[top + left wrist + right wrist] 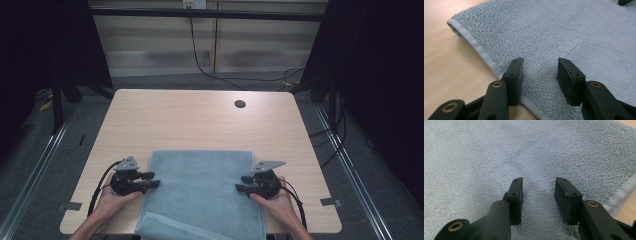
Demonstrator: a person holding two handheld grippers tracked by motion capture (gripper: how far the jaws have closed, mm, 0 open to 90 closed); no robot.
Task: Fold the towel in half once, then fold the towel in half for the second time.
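On the near half of a light wood table (200, 120) lies a blue-grey towel (200, 195), folded flat, its near end hanging over the front edge w/ a fold showing at the bottom left. Far half of the top is bare wood, w/ a round cable hole (240, 104) near the back right corner. Tabletop corners are rounded; bits of tape (72, 205) sit on the floor by both front corners.

Left gripper (150, 180) is at the towel's left edge, held in a hand (112, 197), jaws pointing inward over the cloth. In the left gripper view the jaws stand approx. half apart, pads clear of each other, w/ towel hem (477, 48) running beneath them; nothing pinched. Right gripper (242, 183) mirrors it at the right edge, hand (277, 200) behind it. Right gripper view: jaws also part-open over terry pile, hem (621, 193) at the lower right, no cloth clamped.

Room: grey carpet floor, metal rails (40, 165) along both sides of the table, black curtains left & right, pale panelled wall (210, 45) at the back w/ a black cable (200, 62) dropping from it across the floor.
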